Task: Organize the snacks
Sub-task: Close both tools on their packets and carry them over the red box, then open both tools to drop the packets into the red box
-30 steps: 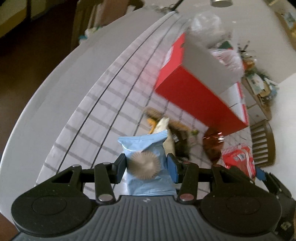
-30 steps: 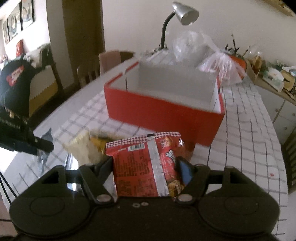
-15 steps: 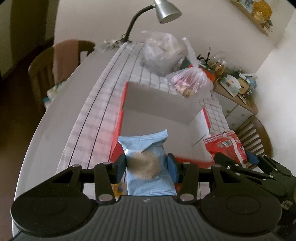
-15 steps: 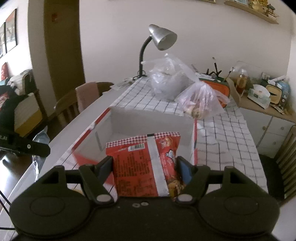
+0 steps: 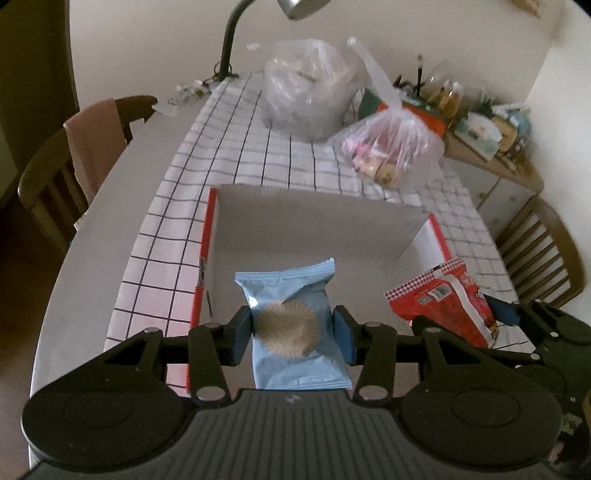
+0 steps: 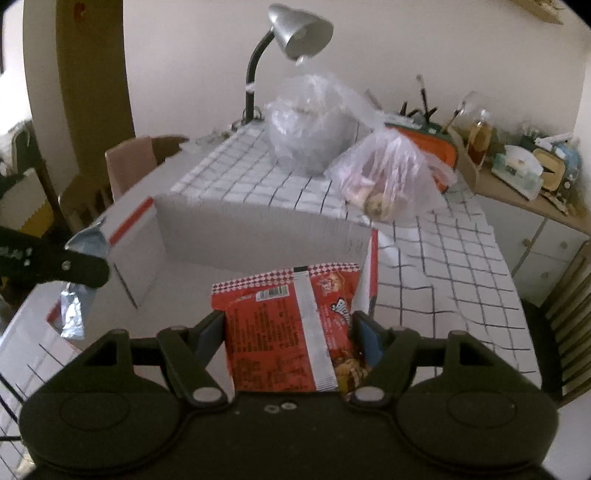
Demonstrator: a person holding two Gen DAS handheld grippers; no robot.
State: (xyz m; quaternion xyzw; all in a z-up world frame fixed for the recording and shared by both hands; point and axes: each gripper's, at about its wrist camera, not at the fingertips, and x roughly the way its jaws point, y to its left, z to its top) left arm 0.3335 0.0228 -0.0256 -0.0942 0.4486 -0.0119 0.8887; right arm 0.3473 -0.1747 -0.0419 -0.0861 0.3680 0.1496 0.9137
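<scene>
My left gripper [image 5: 291,330] is shut on a light blue snack packet [image 5: 291,325] with a round biscuit picture, held over the open red box [image 5: 314,225] with its grey inside. My right gripper [image 6: 290,334] is shut on a red snack bag [image 6: 291,328] with a checkered top edge, above the box [image 6: 258,236] near its right wall. In the left wrist view the red bag [image 5: 447,295] and the right gripper [image 5: 461,321] hang at the box's right side. In the right wrist view the left gripper [image 6: 79,271] and its packet [image 6: 74,310] show at the far left.
Two clear plastic bags [image 5: 306,85] [image 5: 388,151] of goods stand on the checkered tablecloth [image 5: 240,144] behind the box. A desk lamp [image 6: 291,33] rises at the back. Wooden chairs [image 5: 55,173] [image 5: 539,251] flank the table; a cluttered sideboard [image 6: 524,177] lies right.
Both grippers carried their packets forward from the snack pile in front of the box to above its open inside. The left one also rolled to level.
</scene>
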